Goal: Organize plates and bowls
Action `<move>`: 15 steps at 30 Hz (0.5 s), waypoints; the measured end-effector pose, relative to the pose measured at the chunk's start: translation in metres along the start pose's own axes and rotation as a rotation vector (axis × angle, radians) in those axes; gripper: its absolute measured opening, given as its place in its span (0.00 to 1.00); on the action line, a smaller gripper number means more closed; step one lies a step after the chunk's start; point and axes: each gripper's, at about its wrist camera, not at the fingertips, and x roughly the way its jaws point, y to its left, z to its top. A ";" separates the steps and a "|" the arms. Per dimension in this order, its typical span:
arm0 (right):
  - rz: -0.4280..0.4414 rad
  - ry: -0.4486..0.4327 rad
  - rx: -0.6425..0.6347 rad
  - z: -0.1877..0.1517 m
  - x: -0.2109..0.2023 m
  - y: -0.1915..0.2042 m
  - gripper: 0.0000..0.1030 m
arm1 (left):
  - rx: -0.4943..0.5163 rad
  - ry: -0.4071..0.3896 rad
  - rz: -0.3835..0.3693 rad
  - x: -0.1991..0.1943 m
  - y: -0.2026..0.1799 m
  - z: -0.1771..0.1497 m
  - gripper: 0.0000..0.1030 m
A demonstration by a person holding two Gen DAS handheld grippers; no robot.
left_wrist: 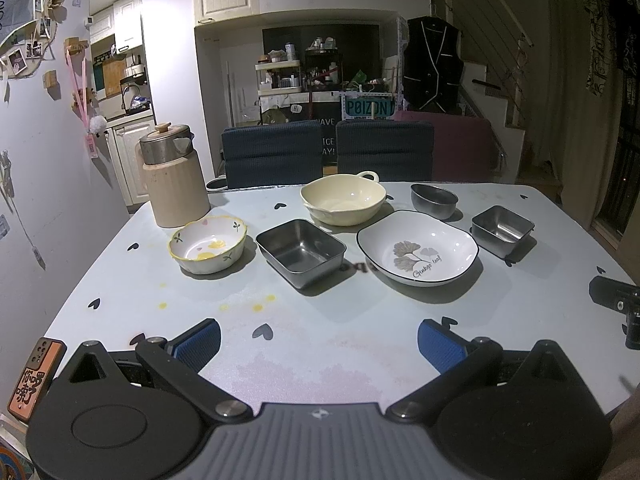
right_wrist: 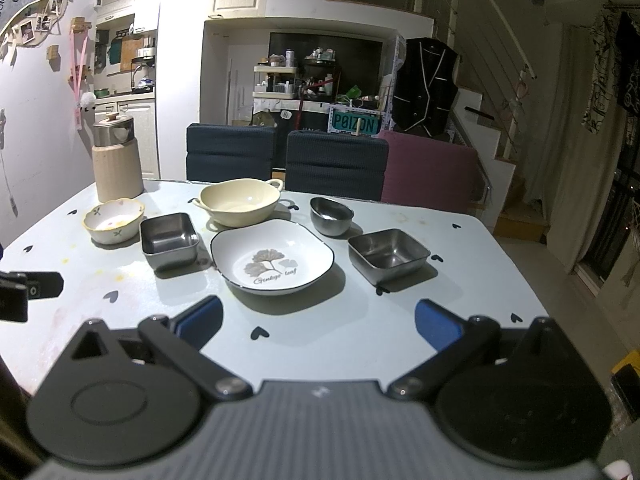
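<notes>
Both the left tongs (left_wrist: pixel 319 342) and right tongs (right_wrist: pixel 319 322) gape apart, empty, over the desk (right_wrist: pixel 360 336); the ginkgo plate (right_wrist: pixel 272 256) sits just ahead of the right tongs

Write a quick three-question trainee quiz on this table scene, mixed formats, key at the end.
1. True or false: the ginkgo leaf plate has another dish stacked in it.
2. Multiple choice: how many rectangular steel containers are on the table? A) one B) two C) three
3. Short answer: what state are the left tool and right tool in?

Key
1. False; it is empty and stands alone.
2. B; one beside the floral bowl, one to the right of the plate, near the round steel bowl.
3. Both open, holding nothing, short of the dishes.
</notes>
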 end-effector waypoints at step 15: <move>0.000 0.001 0.000 0.000 -0.001 0.000 1.00 | 0.000 0.001 0.000 0.001 0.000 -0.001 1.00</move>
